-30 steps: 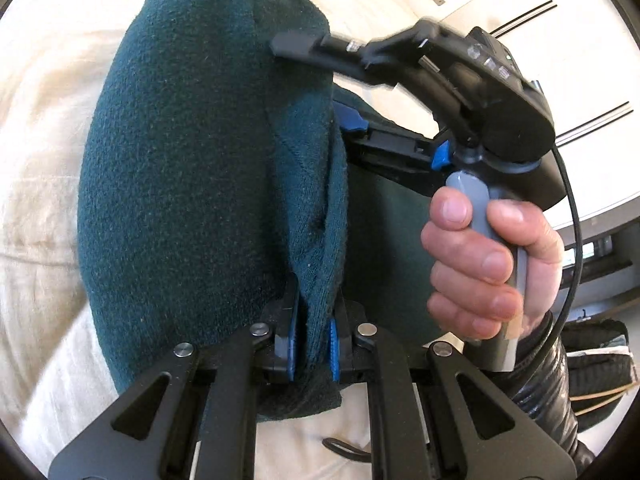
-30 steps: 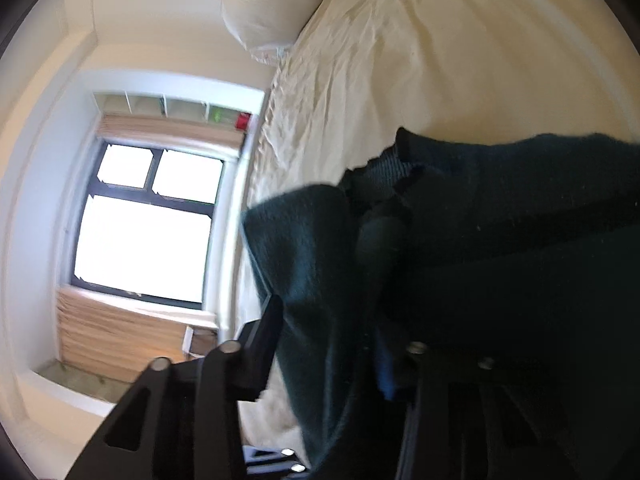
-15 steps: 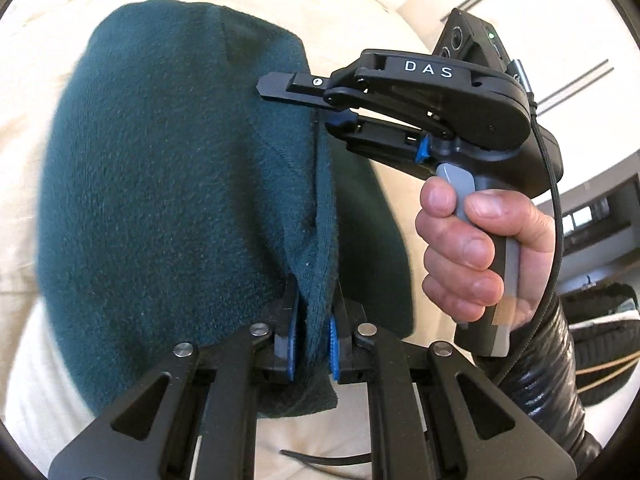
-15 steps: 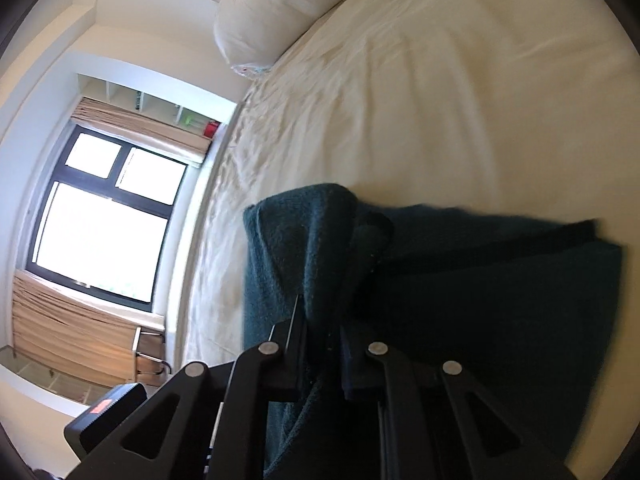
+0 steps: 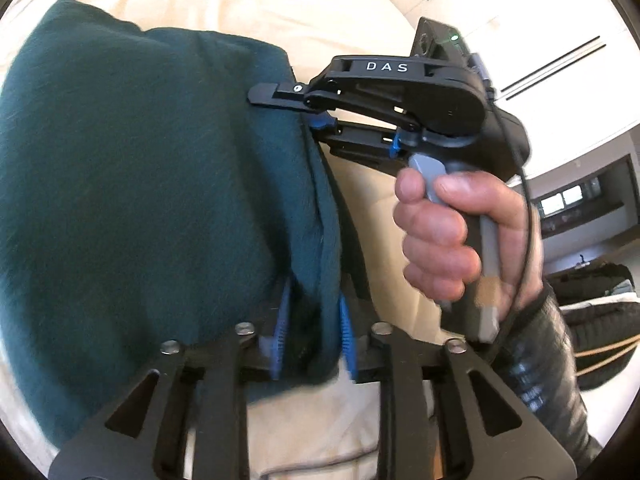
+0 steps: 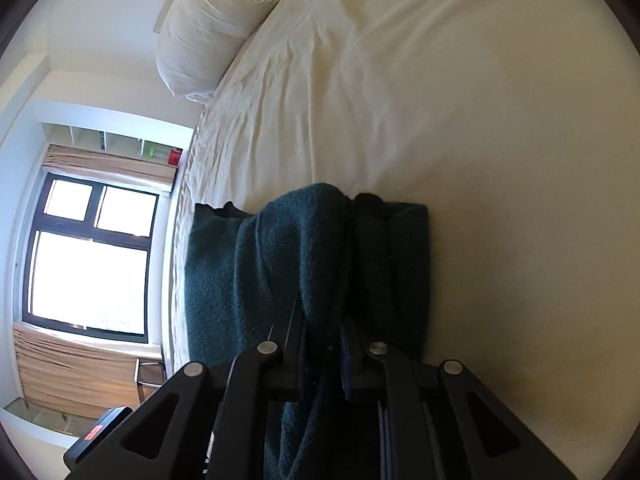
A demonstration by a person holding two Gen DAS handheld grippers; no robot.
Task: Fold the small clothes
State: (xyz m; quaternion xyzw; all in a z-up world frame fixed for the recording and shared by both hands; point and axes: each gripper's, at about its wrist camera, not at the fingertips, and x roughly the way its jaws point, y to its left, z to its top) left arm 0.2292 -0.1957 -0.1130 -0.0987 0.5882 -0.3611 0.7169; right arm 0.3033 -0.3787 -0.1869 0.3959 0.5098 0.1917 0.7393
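Left gripper [image 5: 312,326] loosened, its jaws opening around the green fleece's [image 5: 152,184] edge; right gripper [image 6: 320,346] had clamped on, now opening.

Left gripper [image 5: 312,330]: pointed downward, jaws opening, blue pads [image 5: 282,320] set apart with a fold of cloth between them. Right gripper [image 5: 294,108]: seen side-on in the left wrist view, held by the right hand [image 5: 452,236] around a grey handle, four fingers wrapped at the front, a dark shiny sleeve [image 5: 548,364] at the wrist. Its jaws are opening, cloth lying between them in the right wrist view.
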